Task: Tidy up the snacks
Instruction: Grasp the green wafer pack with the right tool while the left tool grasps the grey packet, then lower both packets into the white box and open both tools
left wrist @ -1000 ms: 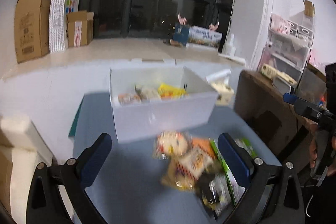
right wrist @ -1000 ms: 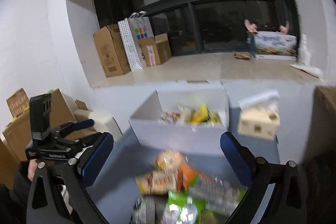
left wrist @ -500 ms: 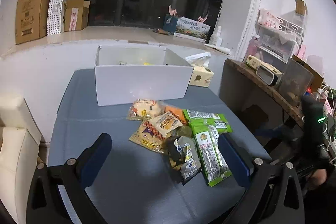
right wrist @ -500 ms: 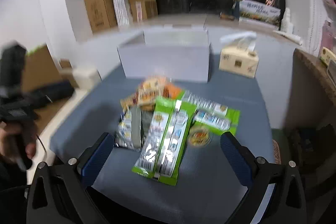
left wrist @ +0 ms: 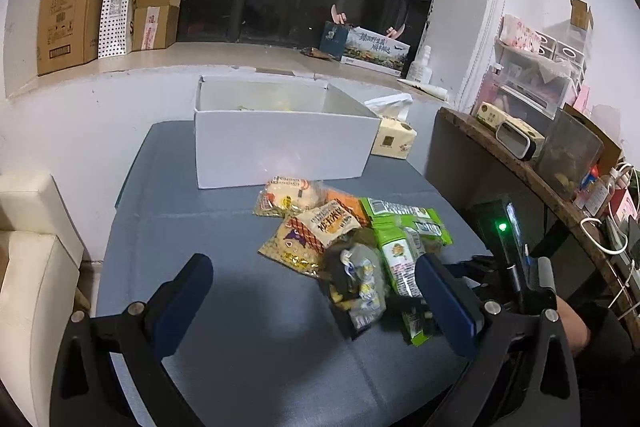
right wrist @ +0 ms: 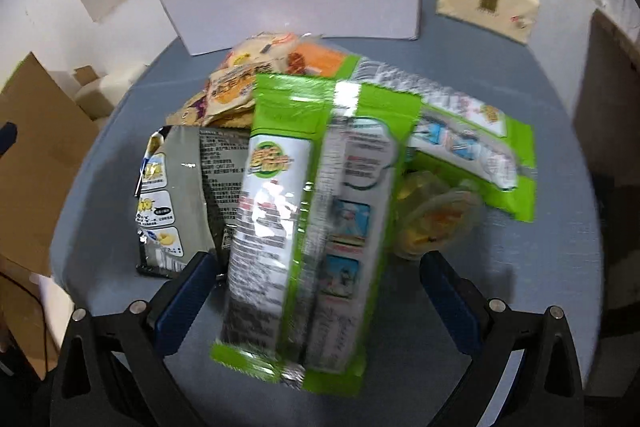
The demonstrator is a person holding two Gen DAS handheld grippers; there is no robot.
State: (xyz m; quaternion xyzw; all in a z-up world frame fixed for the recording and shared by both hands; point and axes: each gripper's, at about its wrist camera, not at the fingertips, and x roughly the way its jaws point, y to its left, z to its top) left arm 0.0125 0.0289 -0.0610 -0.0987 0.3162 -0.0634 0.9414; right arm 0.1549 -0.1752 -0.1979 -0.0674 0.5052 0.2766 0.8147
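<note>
A pile of snack packets lies on the blue table in front of a white box. In the right wrist view a long green packet lies between the open fingers of my right gripper, close above it. A grey packet lies to its left, a second green packet and a small clear cup to its right, tan packets behind. My left gripper is open and empty, hovering before the pile.
A tissue pack stands right of the white box. A wooden side shelf with clutter runs along the right. Cardboard boxes sit on the back ledge. A cream seat is at the left.
Both grippers have pulled back from the white box and lowered toward the table. The right gripper has closed in on the long green packet, which now fills its view.
</note>
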